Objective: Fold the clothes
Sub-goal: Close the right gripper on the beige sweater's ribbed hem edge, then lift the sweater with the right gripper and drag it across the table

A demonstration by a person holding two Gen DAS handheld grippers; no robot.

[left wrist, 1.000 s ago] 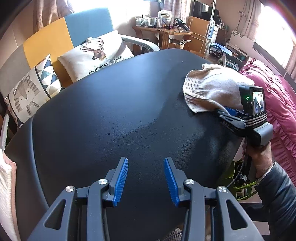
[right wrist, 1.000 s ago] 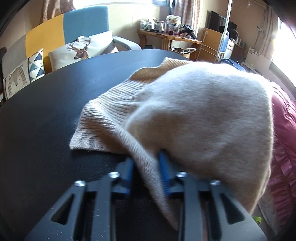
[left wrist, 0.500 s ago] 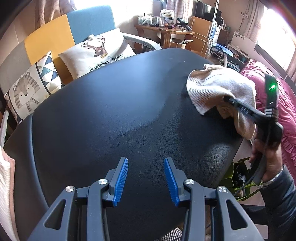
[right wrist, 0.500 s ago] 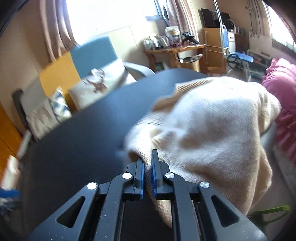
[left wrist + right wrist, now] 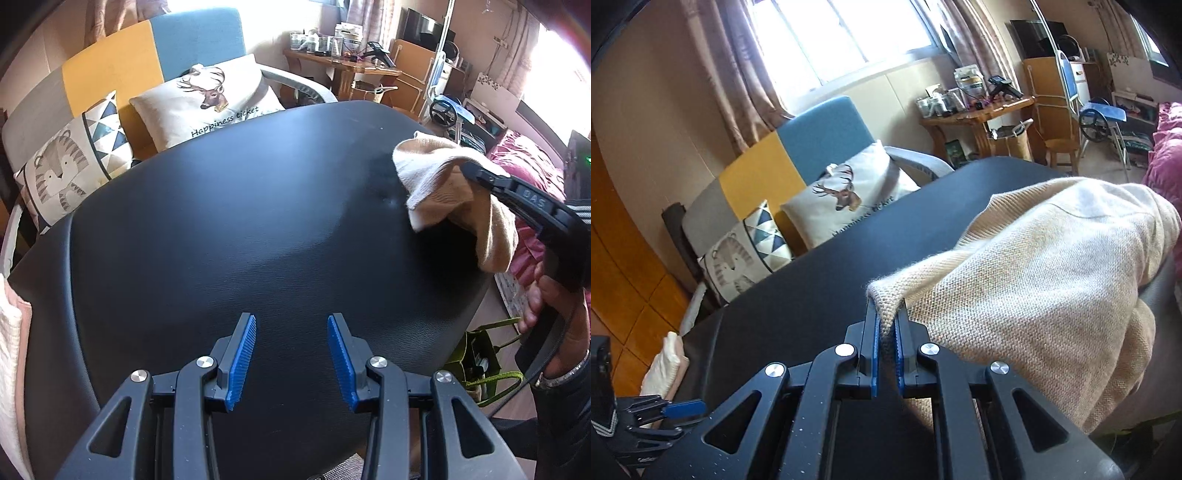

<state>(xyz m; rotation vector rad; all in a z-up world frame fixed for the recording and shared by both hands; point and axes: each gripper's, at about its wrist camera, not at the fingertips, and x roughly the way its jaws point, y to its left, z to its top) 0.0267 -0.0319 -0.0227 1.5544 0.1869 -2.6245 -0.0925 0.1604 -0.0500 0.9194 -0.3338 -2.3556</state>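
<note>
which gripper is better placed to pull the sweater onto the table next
Right. The right gripper is already shut on the beige sweater at the black table's right edge; the left gripper is open, holds nothing and is well away from it.

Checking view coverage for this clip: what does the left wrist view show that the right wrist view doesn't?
Left only: the open left tool over bare table, and the hand holding the right tool from outside. Right only: the right tool shut on the sweater edge, and the window. Both: sweater, table, deer pillow.
</note>
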